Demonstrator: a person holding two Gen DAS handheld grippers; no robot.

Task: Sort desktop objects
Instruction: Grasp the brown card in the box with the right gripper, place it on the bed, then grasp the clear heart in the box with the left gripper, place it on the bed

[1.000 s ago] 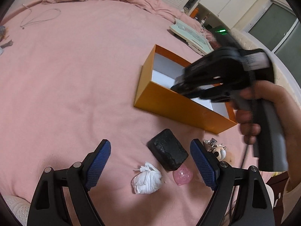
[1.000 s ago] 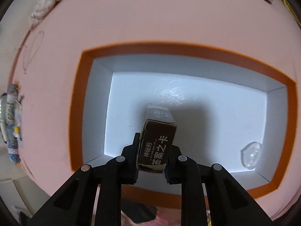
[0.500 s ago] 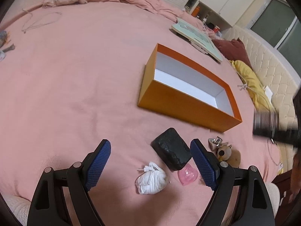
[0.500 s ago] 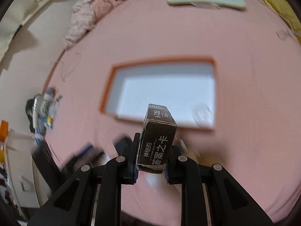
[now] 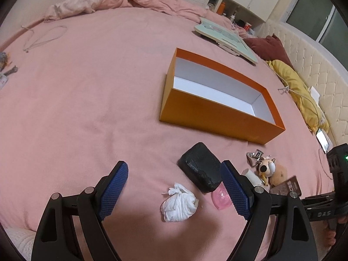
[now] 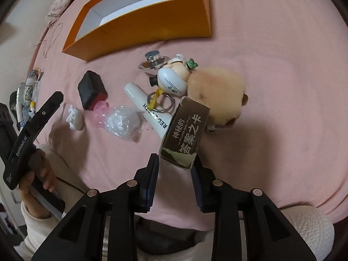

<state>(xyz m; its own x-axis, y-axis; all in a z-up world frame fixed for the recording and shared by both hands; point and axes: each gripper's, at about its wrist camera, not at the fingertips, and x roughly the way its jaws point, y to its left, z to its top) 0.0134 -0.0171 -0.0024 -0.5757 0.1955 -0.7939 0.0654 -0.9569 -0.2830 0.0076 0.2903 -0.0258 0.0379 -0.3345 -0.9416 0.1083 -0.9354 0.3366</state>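
Observation:
A brown card box (image 6: 187, 126) with white Chinese lettering lies tilted against a tan plush toy (image 6: 217, 95) and a white tube (image 6: 148, 108). Its near end is between the jaws of my right gripper (image 6: 176, 161). The jaws are opening and the pads stand off its sides. The orange box (image 5: 217, 113) with a white inside sits farther back on the pink bed. My left gripper (image 5: 174, 169) hangs open over a crumpled white tissue (image 5: 178, 202), with a black block (image 5: 200, 169) and a pink piece (image 5: 220, 196) by its right finger.
A metal knob (image 6: 153, 59), a figure keychain (image 6: 171, 80) and a wad of bubble wrap (image 6: 121, 121) lie among the pile. A pale green board (image 5: 226, 39) and a yellow pillow (image 5: 293, 82) sit at the back right. A cord (image 5: 43, 39) lies far left.
My right gripper has swung from above the orange box to the pile in front of it, carrying the brown card box. Its jaws have parted and the box has tipped over. The left gripper stayed put.

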